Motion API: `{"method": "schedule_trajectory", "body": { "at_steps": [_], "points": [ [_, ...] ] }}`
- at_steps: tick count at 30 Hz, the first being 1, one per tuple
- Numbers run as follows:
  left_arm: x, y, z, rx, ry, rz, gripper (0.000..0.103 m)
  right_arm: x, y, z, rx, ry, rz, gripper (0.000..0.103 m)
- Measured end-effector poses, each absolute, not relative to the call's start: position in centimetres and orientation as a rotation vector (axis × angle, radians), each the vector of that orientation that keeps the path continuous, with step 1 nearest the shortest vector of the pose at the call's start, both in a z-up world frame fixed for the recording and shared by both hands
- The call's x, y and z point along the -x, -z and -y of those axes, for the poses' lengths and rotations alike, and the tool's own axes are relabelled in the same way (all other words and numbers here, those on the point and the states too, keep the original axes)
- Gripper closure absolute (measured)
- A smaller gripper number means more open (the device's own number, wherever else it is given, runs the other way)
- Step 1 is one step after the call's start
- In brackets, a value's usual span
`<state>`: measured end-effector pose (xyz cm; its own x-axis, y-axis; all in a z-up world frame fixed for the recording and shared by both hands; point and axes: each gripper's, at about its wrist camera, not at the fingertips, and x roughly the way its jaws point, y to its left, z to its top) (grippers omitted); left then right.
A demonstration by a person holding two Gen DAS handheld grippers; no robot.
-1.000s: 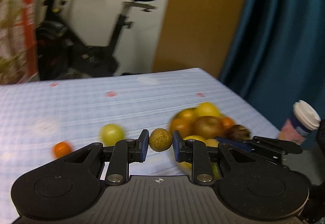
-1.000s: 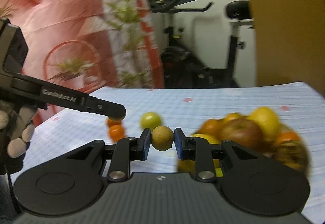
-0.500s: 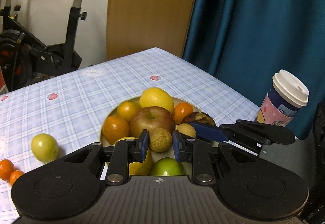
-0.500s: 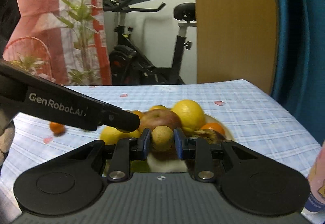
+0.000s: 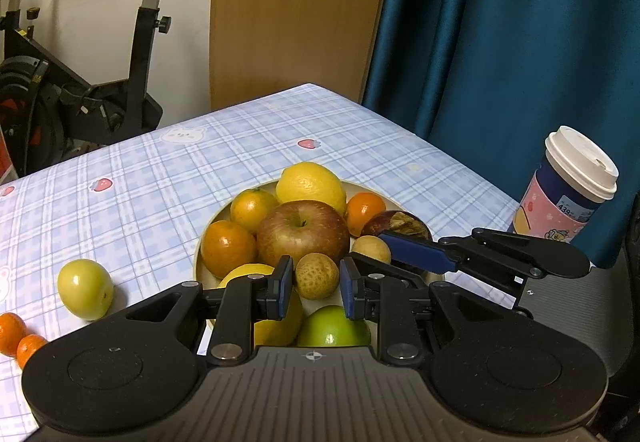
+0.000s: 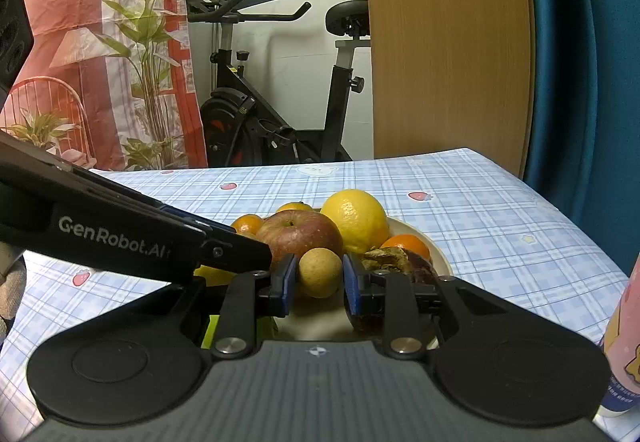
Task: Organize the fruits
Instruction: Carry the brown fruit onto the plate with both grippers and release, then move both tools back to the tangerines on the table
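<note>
A cream plate [image 5: 400,194] on the checked tablecloth holds a red apple [image 5: 303,228], a lemon [image 5: 311,185], oranges, a green fruit and a dark fruit. My left gripper [image 5: 314,286] is shut on a small speckled tan fruit [image 5: 316,276] and holds it over the plate's near side. My right gripper [image 6: 319,279] is shut on a smooth tan round fruit [image 6: 320,272] just over the plate [image 6: 440,254], beside the apple [image 6: 300,232]. That fruit [image 5: 371,249] and a right fingertip [image 5: 416,253] also show in the left wrist view. The left gripper's arm [image 6: 120,238] crosses the right wrist view.
A green fruit [image 5: 85,294] and two small oranges [image 5: 16,336] lie on the cloth left of the plate. A lidded paper cup [image 5: 568,189] stands at the table's right edge. An exercise bike [image 6: 280,113], a wooden panel and a blue curtain are beyond the table.
Both grippers have swung right from the loose fruits to over the plate, each still holding its small tan fruit, and have come closer to the pile.
</note>
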<state>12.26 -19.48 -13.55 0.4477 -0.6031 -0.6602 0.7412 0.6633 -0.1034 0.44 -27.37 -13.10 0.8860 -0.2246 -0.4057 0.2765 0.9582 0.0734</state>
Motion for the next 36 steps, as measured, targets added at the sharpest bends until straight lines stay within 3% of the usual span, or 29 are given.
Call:
{"method": "schedule_trajectory", "body": {
  "at_steps": [21,36],
  "points": [
    [-12.5,12.9,18.5,-0.173,0.805,-0.704,0.075,-0.6,13.2,27.3,-0.131,0.254,-0.378,0.073],
    [-15.9,10.4,7.6,-0.066,0.594,-0.666,0.075,-1.1,12.3,25.3,-0.142,0.135,-0.331,0.073]
  ]
}}
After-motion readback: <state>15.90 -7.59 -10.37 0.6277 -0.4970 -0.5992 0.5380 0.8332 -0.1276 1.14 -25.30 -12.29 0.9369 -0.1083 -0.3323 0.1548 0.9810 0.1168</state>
